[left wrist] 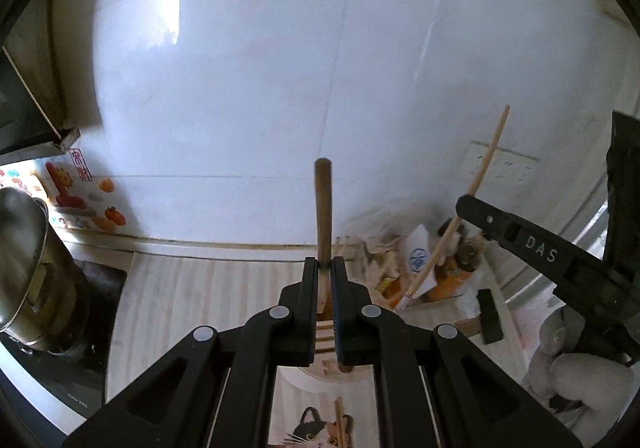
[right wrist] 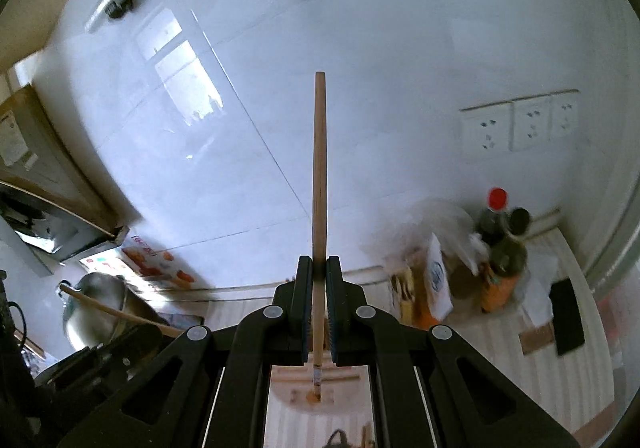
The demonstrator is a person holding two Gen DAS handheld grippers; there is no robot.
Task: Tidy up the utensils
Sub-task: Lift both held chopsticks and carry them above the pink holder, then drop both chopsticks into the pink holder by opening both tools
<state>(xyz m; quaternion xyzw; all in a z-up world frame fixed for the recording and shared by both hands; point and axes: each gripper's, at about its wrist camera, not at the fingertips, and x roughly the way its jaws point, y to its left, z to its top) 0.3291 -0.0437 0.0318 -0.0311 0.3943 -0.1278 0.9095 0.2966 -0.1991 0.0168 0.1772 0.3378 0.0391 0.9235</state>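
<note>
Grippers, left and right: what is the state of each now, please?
Left gripper: shut on a slotted wooden spatula.
Right gripper: shut on a thin wooden stick.

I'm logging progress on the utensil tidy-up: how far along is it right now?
Midway, by the look of it. Nothing visibly sits sorted yet. The left gripper clamps a slotted wooden spatula; the right gripper clamps a chopstick. Both are held upright above the counter, still to be put away.

Location: home kitchen. Indicators: white tiled wall [right wrist: 360, 48], steel pot [left wrist: 28, 268] on a hob, sauce bottles [right wrist: 502, 232], wall sockets [right wrist: 520, 124].
</note>
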